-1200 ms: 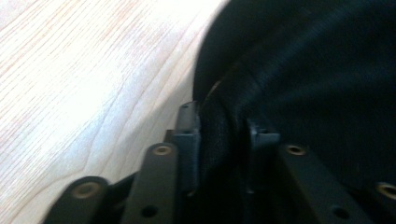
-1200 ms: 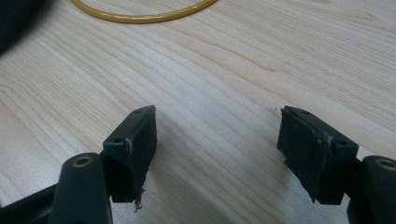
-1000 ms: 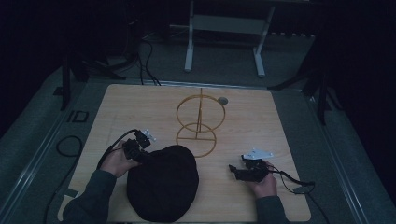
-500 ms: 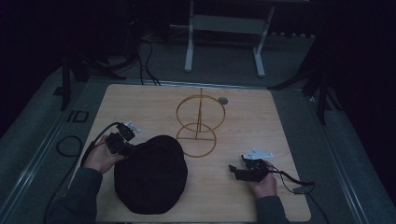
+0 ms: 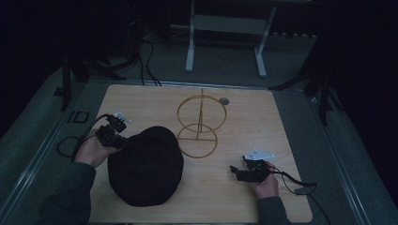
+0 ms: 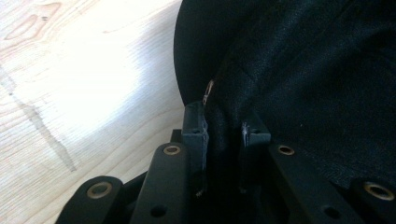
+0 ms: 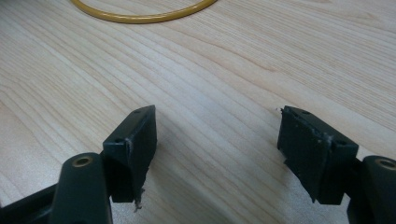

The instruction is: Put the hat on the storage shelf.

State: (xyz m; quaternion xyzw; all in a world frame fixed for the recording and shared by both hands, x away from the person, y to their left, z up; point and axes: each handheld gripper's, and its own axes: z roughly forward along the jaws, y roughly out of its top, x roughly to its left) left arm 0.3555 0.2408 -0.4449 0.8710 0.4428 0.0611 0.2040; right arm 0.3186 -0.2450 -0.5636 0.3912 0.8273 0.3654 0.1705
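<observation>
A black hat (image 5: 145, 166) lies on the wooden table (image 5: 263, 122) at the front left. My left gripper (image 5: 123, 140) is at the hat's left edge. In the left gripper view the left gripper (image 6: 224, 126) is shut on a fold of the hat's black fabric (image 6: 303, 70). A gold wire stand (image 5: 201, 124), an upright ring over a flat base ring, is just behind the hat, near the table's middle. My right gripper (image 5: 234, 171) rests at the front right, apart from both. In its own view the right gripper (image 7: 217, 135) stands open over bare wood, with the stand's base ring (image 7: 140, 18) ahead.
A small grey round thing (image 5: 224, 100) lies behind the stand. Cables trail from both grippers across the table edges. A white metal frame (image 5: 225, 23) stands on the floor beyond the table.
My left gripper has moved left and up, pulling the hat's edge along; the hat has slid left, away from the right hand. The right gripper has stayed in place.
</observation>
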